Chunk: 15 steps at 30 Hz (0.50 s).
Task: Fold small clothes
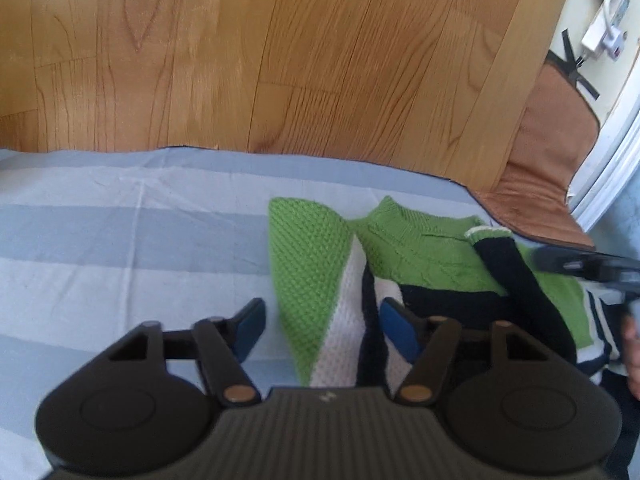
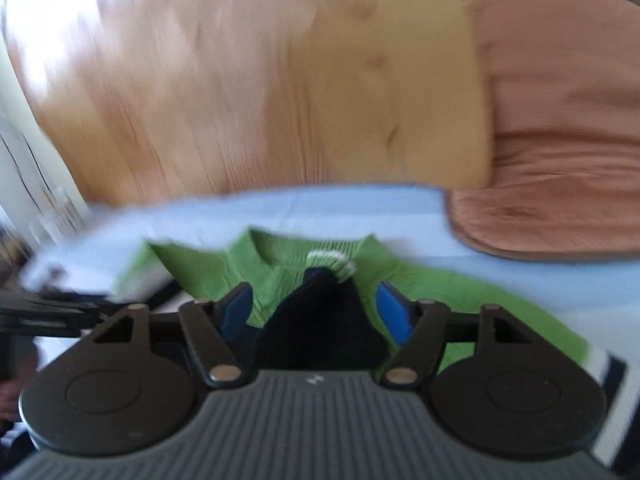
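A small knit sweater [image 1: 416, 252], green with white and black bands, lies on the striped blue-grey cloth [image 1: 120, 240]. Its left sleeve [image 1: 316, 280] is folded inward and lies between the fingers of my open left gripper [image 1: 322, 326]. The black right sleeve [image 1: 516, 280] with a white cuff lies across the body. In the blurred right wrist view my right gripper [image 2: 316, 308] is open, with that black sleeve [image 2: 320, 320] between its blue pads, over the sweater [image 2: 460, 300]. The right gripper also shows at the right edge of the left wrist view [image 1: 592, 268].
The cloth's far edge [image 1: 280, 152] meets a wooden floor [image 1: 240, 60]. A brown cushion [image 1: 548, 160] lies at the right, also in the right wrist view [image 2: 560, 140]. A power strip with plugs [image 1: 604, 28] sits by the wall at the far right.
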{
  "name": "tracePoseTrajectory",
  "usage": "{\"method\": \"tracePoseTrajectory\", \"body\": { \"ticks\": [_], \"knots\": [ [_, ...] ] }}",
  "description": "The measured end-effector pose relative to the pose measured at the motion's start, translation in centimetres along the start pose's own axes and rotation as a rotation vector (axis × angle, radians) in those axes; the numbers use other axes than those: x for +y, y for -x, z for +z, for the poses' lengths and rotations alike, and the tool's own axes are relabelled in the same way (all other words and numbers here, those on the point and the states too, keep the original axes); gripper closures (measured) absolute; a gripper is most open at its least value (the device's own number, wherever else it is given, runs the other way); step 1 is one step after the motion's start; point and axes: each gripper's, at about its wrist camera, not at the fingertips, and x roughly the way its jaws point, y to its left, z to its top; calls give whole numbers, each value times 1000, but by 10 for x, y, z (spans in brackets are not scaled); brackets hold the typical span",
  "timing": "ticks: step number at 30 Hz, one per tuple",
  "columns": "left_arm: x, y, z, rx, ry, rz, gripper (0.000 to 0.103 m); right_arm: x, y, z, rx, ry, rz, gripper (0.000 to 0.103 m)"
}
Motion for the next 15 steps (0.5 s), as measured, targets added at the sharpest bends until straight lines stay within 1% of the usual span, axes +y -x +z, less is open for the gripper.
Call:
{"method": "tracePoseTrajectory", "body": {
  "ticks": [1, 2, 3, 4, 5, 7, 8, 10, 11, 12, 13, 14, 15],
  "knots": [
    [-2, -1, 1, 0, -4, 3, 67, 5, -16, 2, 35, 13, -16, 35],
    [-5, -1, 0, -6, -11, 8, 75, 7, -27, 2, 54, 19, -22, 61],
    [-7, 1, 0, -19, -24, 17, 90, 7, -35, 2, 73, 31, -42, 91],
    [-10, 5, -1, -37, -40, 26, 93, 4, -31, 2, 69, 31, -52, 90],
    [-11, 9, 0, -61, -49, 35, 93, -2, -20, 4, 15, 0, -34, 91],
    [-6, 25, 2, -150, -44, 56, 94, -20, 16, 6, -125, -71, 8, 92],
    [0, 33, 3, -190, -16, 43, 94, -31, 37, 6, -195, -103, 18, 92],
    [16, 38, 6, -220, 73, -13, 94, -52, 71, -2, -295, -147, 3, 92],
    [20, 36, 6, -223, 100, -24, 94, -62, 79, -8, -303, -162, -13, 92],
    [21, 31, 5, -223, 107, -26, 93, -71, 83, -15, -284, -176, -21, 92],
    [19, 24, 2, -219, 100, -17, 93, -79, 82, -25, -239, -187, -25, 91],
    [17, 15, -1, -204, 90, 9, 93, -84, 77, -35, -183, -187, -33, 88],
    [14, 4, -4, -170, 79, 49, 91, -86, 70, -47, -109, -169, -65, 85]
  ]
}}
